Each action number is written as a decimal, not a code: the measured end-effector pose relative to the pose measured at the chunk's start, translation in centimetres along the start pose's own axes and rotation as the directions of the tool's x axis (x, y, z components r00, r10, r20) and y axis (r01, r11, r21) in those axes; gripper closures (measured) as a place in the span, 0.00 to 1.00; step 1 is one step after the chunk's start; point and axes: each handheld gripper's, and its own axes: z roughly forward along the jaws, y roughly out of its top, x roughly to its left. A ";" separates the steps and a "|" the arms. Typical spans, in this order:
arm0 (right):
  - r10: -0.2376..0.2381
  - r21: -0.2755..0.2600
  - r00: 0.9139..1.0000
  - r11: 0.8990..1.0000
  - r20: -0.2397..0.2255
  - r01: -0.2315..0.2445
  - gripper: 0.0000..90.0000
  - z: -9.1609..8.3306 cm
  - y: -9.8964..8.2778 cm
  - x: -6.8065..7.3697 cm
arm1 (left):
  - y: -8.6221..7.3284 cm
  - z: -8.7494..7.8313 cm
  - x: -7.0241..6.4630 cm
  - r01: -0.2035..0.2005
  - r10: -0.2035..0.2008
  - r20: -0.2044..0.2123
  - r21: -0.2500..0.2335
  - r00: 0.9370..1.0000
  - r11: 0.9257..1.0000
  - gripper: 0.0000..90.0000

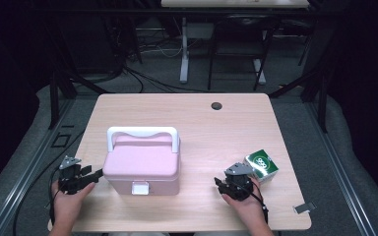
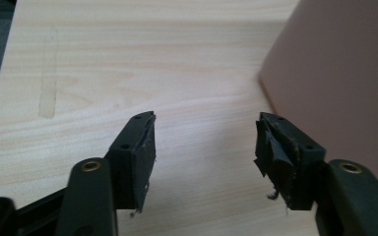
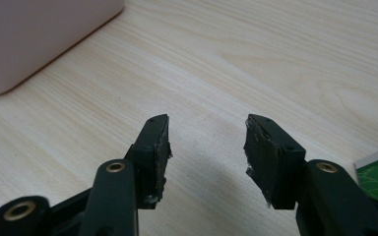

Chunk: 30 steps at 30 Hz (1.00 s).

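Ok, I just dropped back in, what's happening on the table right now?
A person holds a gripper in each hand at the near edge of the wooden table. The left gripper sits open beside the closed pink box, holding nothing. The right gripper is also open and empty, with the small green box just beyond it. Neither box is being touched.

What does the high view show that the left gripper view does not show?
High view alone: the pink plastic box's white handle and front latch, the green-and-white carton, the right gripper, both hands. Left gripper view alone: the worn black pads close up, and a faint stripe mark. Both: the pale wooden table, the pink box, the open left gripper.
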 end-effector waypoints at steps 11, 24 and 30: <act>0.052 -0.074 0.997 0.996 0.048 -0.049 0.56 -1.3 0.2 -0.3 | 0.3 -1.6 -0.4 0.000 0.000 -0.008 -0.041 1.000 0.999 0.52; 0.058 -0.097 0.997 0.993 -0.048 -0.062 0.90 -0.4 0.4 0.7 | 0.8 -1.0 -1.4 0.014 -0.009 0.101 -0.046 0.995 0.999 0.84; 0.029 -0.077 0.995 0.996 -0.092 -0.036 1.00 1.2 1.1 2.5 | 1.1 -0.3 -2.4 -0.018 0.023 0.140 -0.038 0.990 0.999 0.99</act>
